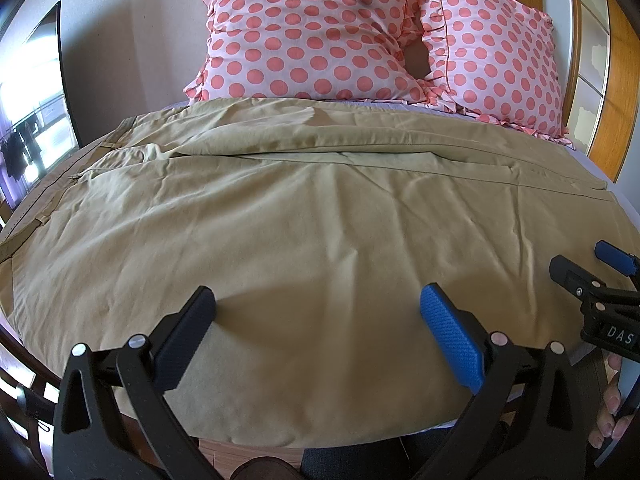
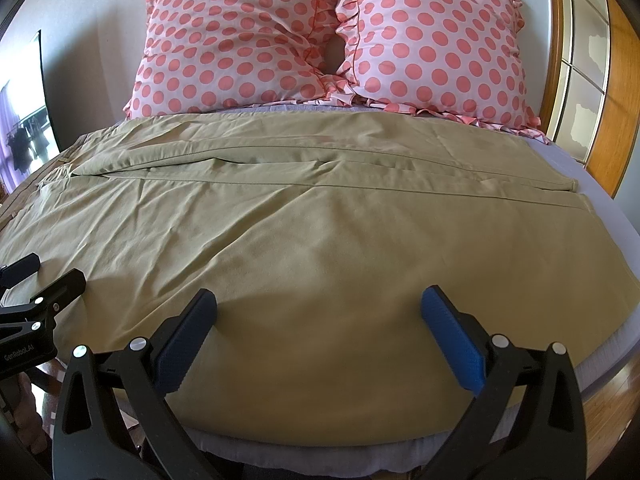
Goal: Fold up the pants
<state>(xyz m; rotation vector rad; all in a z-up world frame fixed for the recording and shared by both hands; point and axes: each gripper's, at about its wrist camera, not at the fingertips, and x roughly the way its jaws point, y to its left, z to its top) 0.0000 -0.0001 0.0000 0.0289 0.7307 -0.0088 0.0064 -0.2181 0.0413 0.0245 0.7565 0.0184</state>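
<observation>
Bright daylight, blown-out window [image 1: 36,120] at left, soft shadows, strong fisheye curving, dark corners

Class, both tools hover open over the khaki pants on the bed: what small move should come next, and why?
Probably lower both tools, left and right, to pinch the near edge of the pants, since both are open, holding nothing, and the pants lie flat and unfolded.

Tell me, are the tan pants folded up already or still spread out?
Spread out. The tan pants lie flat across the bed, both legs side by side below the dotted pillows; no part is doubled over.
</observation>
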